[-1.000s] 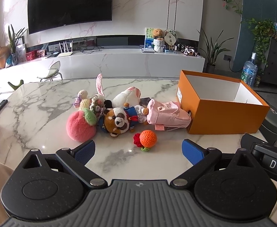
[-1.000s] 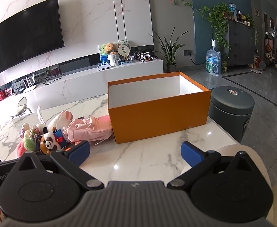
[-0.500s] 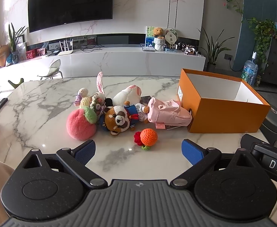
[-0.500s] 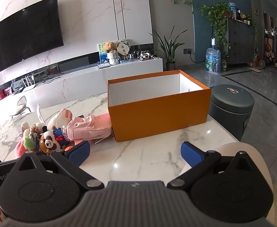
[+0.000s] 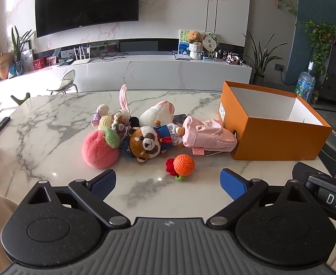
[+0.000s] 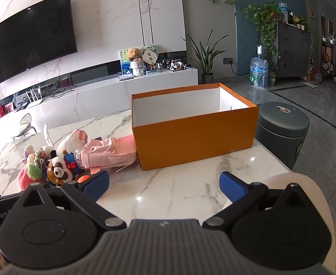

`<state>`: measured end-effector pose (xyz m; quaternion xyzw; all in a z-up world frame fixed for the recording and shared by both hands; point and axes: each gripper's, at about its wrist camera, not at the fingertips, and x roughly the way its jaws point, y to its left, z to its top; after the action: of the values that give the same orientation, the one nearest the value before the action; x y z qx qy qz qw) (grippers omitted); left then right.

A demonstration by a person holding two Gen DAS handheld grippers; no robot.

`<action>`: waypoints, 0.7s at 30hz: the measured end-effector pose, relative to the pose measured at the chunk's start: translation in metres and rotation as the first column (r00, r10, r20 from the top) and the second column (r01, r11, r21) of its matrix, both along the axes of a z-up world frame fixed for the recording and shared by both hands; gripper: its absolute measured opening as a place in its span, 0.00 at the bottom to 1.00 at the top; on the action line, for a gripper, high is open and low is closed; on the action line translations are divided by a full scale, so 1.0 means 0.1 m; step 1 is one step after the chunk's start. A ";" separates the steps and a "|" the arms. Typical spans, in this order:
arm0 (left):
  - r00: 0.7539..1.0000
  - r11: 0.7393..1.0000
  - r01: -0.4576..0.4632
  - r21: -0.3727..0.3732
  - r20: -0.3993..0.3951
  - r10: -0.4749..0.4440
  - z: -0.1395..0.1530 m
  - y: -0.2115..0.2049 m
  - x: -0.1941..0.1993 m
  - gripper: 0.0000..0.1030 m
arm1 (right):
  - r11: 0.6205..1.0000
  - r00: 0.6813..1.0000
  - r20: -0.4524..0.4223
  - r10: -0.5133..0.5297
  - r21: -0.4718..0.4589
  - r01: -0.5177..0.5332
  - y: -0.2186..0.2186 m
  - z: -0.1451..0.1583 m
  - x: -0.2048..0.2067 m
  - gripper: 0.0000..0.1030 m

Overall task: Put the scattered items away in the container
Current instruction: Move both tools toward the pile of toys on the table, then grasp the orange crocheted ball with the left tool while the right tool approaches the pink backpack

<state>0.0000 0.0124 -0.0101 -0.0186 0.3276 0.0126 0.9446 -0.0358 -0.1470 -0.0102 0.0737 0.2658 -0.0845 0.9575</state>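
Our left gripper [image 5: 168, 182] has crept toward the crocheted orange ball [image 5: 184, 164] at twelve o'clock. Both it and our right gripper [image 6: 164, 186] gape empty. The orange cardboard box [image 5: 275, 137], at two o'clock, holds nothing yet.

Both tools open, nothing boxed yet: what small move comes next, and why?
Probably ease the left tool forward onto the orange crocheted ball: it lies nearest, apart from the other toys, and the orange box shows nothing inside.
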 end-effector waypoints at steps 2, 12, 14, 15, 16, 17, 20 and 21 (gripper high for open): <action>1.000 1.000 -0.003 0.000 -0.004 0.003 -0.01 0.01 0.01 1.00 | 1.000 1.000 -0.007 0.002 -0.001 -0.002 0.01 -0.01 0.02 1.00; 1.000 1.000 -0.015 -0.003 -0.015 0.015 -0.08 0.09 0.12 1.00 | 1.000 0.999 -0.032 0.017 -0.005 -0.017 0.08 -0.09 0.13 1.00; 1.000 1.000 -0.017 -0.002 -0.011 0.017 -0.09 0.10 0.13 1.00 | 1.000 0.999 -0.028 0.020 -0.005 -0.021 0.10 -0.10 0.14 1.00; 1.000 1.000 -0.021 0.004 -0.011 0.021 -0.10 0.11 0.14 1.00 | 1.000 0.999 -0.024 0.024 -0.006 -0.024 0.10 -0.10 0.15 1.00; 1.000 1.000 -0.024 0.010 -0.011 0.024 -0.10 0.11 0.15 1.00 | 1.000 0.999 -0.021 0.027 -0.007 -0.027 0.11 -0.11 0.16 1.00; 1.000 0.999 -0.028 0.015 -0.012 0.028 -0.11 0.12 0.17 1.00 | 0.999 0.999 -0.024 0.033 -0.008 -0.033 0.13 -0.12 0.18 1.00; 0.999 0.999 -0.036 0.027 -0.017 0.036 -0.15 0.14 0.21 1.00 | 0.999 0.998 -0.037 0.054 -0.008 -0.054 0.16 -0.15 0.24 1.00; 0.999 0.999 -0.035 0.032 -0.018 0.035 -0.16 0.15 0.22 1.00 | 0.998 0.997 -0.043 0.061 -0.003 -0.062 0.16 -0.16 0.26 1.00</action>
<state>0.0225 0.0270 -0.0262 -0.0094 0.3359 0.0344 0.9412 -0.0095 -0.1310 -0.0266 0.0616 0.2881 -0.0572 0.9539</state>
